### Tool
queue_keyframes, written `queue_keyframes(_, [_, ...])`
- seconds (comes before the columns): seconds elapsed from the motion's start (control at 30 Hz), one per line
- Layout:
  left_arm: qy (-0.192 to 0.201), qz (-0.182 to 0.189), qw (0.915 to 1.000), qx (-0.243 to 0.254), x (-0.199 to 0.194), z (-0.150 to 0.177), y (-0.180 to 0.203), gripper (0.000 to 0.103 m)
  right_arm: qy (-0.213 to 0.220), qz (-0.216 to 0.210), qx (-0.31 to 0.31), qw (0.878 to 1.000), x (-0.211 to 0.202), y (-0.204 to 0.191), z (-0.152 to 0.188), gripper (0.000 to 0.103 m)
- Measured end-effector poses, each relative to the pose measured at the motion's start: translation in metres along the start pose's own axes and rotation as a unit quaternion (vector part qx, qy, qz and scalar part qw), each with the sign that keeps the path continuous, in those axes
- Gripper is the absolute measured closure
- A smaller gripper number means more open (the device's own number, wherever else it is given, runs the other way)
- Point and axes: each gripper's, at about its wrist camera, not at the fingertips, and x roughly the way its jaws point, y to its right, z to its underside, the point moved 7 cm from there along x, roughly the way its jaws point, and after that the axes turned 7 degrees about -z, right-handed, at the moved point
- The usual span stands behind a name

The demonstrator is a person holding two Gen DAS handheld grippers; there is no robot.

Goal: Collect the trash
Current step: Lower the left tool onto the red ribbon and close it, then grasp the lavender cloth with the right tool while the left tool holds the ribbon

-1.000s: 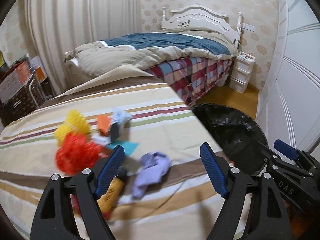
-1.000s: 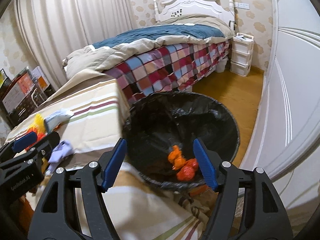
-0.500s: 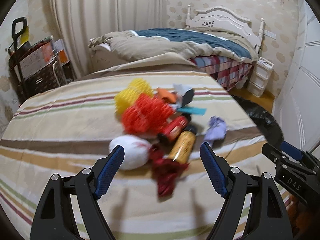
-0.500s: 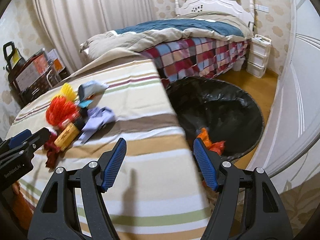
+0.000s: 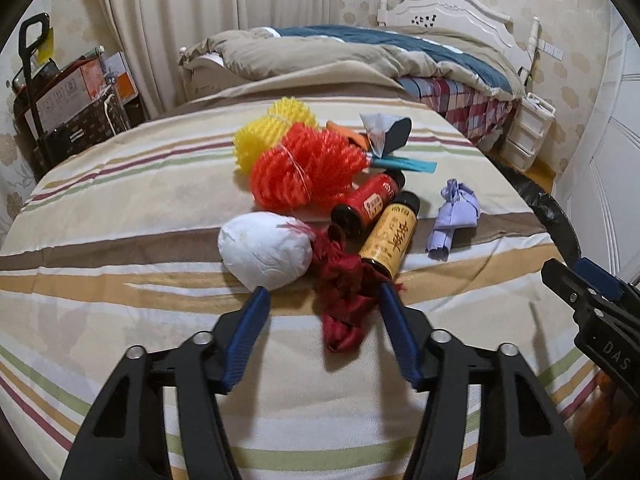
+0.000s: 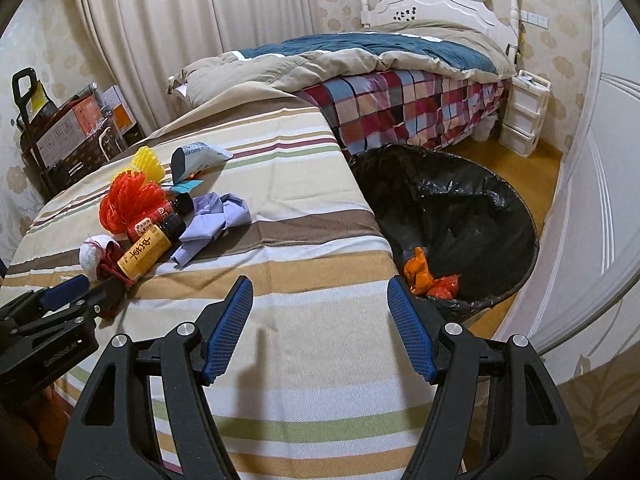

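The black-lined trash bin point(image 6: 460, 220) stands beside the striped table point(image 5: 120, 216). On it, the dark red fabric scrap point(image 5: 344, 300) lies between the left gripper point(image 5: 320, 300)'s spread, empty jaws: limp, light, best pinched mid-bunch. The right gripper point(image 6: 320, 292) hangs agape, empty.

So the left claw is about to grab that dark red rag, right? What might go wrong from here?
Likely yes. The open left gripper straddles the dark red cloth, which touches the yellow bottle and the white paper ball. Closing could snag or roll either one. The bottles lie on their sides, so a nudge might send them across the striped cover. The bin sits past the edge, so the cloth could drop short during the carry.
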Motion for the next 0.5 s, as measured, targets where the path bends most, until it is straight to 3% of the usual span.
queue_keyframes(0.03, [-0.007, 0.004, 1.0, 0.001, 0.002, 0.001, 0.001, 0.064, -0.001, 0.0, 0.0, 1.0, 0.001, 0.0, 0.0, 0.035])
queue_keyframes(0.07, [-0.008, 0.003, 1.0, 0.002, 0.003, 0.002, 0.001, 0.069, -0.002, -0.001, 0.0, 1.0, 0.002, 0.0, 0.0, 0.035])
queue_keyframes(0.17, [-0.003, 0.004, 0.9999, 0.012, 0.001, 0.004, 0.003, 0.077, -0.004, -0.001, -0.001, 1.0, 0.003, -0.001, 0.0, 0.035])
queue_keyframes(0.5, [0.01, 0.021, 0.9997, 0.003, -0.017, 0.002, -0.003, 0.08, -0.011, -0.011, -0.006, 1.0, 0.009, -0.01, -0.001, 0.035])
